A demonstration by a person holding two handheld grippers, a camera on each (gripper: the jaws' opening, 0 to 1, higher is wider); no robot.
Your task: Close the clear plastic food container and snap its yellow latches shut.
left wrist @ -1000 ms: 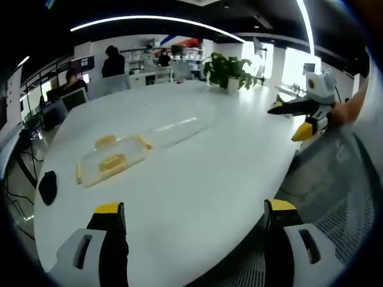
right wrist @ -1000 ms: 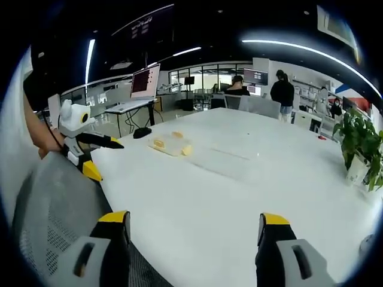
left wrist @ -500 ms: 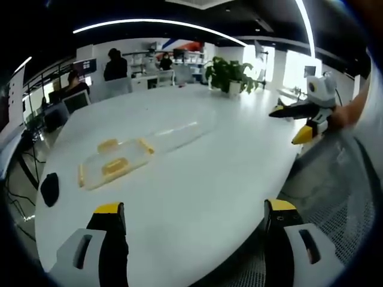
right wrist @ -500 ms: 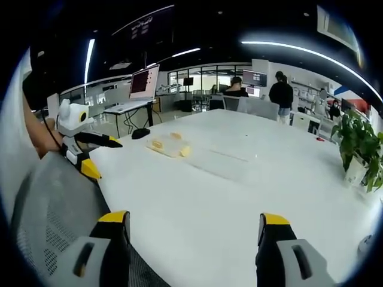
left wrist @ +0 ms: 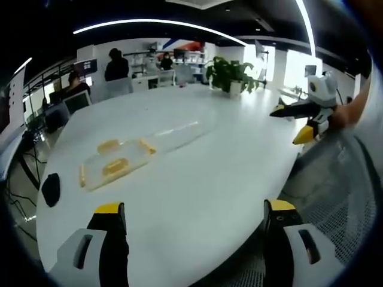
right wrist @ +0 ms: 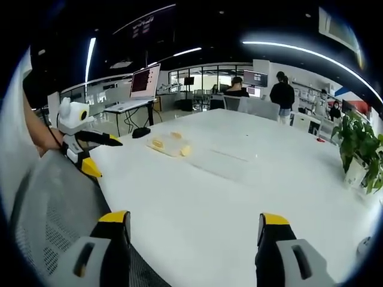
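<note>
A clear plastic food container with yellow latches (left wrist: 114, 162) lies on the white table (left wrist: 197, 179), left of centre in the left gripper view. A clear flat part (left wrist: 179, 133), likely its lid, stretches from it toward the table's middle. In the right gripper view the container (right wrist: 170, 145) sits far off near the table's left edge. My left gripper (left wrist: 191, 239) stands open at the near table edge, well short of the container; it also appears as the left gripper (right wrist: 90, 149) at the left of the right gripper view. My right gripper (right wrist: 191, 245) is open, and shows as the right gripper (left wrist: 299, 116) at the right of the left gripper view.
A black mouse (left wrist: 50, 188) lies at the table's left edge. A potted plant (left wrist: 230, 75) stands at the far end. A grey mesh chair (right wrist: 54, 203) is below both grippers. Several people and desks with monitors (right wrist: 145, 81) fill the office behind.
Both views shifted only slightly with the hands. The container and both grippers stand as before.
</note>
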